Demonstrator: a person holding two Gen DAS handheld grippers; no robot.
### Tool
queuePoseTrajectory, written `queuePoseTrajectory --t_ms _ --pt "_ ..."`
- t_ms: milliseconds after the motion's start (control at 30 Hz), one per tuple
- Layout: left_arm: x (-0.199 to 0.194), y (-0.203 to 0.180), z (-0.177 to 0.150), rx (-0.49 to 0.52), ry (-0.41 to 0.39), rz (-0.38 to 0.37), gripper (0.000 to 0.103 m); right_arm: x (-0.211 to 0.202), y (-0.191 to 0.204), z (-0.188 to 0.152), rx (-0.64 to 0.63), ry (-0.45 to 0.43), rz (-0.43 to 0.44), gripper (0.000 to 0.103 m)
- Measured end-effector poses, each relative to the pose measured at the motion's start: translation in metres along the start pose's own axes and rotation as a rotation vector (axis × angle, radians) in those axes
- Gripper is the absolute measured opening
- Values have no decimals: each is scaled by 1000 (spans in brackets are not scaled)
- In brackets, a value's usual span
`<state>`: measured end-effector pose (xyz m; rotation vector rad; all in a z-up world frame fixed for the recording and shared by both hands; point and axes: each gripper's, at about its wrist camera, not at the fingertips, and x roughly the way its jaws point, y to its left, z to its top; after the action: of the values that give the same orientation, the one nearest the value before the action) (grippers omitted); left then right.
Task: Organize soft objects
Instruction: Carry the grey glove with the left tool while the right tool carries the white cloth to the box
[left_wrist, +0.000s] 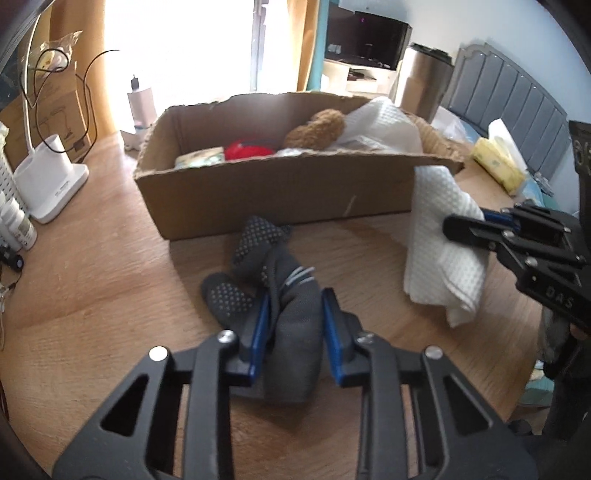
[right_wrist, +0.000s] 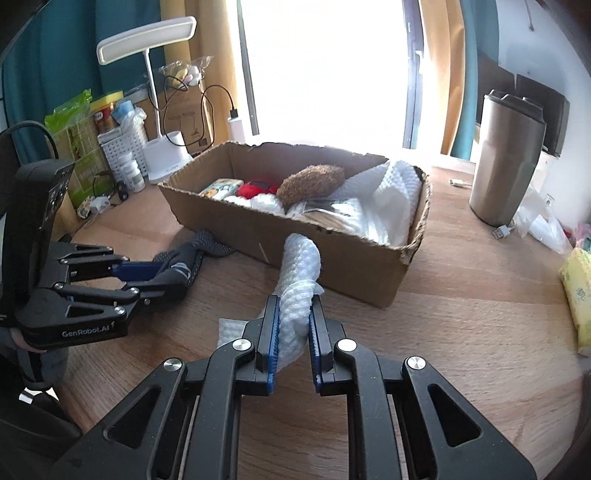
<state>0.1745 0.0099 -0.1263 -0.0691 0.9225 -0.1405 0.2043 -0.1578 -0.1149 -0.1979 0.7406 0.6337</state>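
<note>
**Both grippers loaded in front of the box; neither item delivered yet**

Taking the cardboard box (left_wrist: 280, 192) as the reference point: your left gripper (left_wrist: 295, 314) is clamped on the dark grey socks (left_wrist: 280, 280), which lie on the wooden table (left_wrist: 92, 266) just in front of the box's near wall. The blue pads press the fabric from both sides at the cuff end, while the dotted soles trail toward the box and rest on the wood. That grip on the bunched end is sensible, since it takes both socks in one bite.

Your right gripper (right_wrist: 293, 325) is closed on the white waffle cloth (right_wrist: 299, 280), just short of the box's near right corner. The cloth stands up out of the jaws and droops at its tip; from the left wrist view, its lower folds hang down to about the table surface. You hold it near one end, so expect the loose length to drag over the rim.

Inside the box, a brown plush toy (right_wrist: 310, 182), a red soft item (right_wrist: 256, 188) and another white cloth (right_wrist: 391, 192) already sit packed toward the middle and right. The left end shows the most free floor.

Judgement: the work stands at the carry stage. Both loads need lifting clear of the near wall before release.
</note>
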Motion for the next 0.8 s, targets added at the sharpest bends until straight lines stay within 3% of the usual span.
queuePoseTrajectory --t_ms 433,800 --pt "-54 -17 19 15 -123 -84 28 -22 -8 10 3 -51 -19 15" --pt "-80 -13 39 13 -207 -89 28 -40 -15 27 -3 -99 -47 15"
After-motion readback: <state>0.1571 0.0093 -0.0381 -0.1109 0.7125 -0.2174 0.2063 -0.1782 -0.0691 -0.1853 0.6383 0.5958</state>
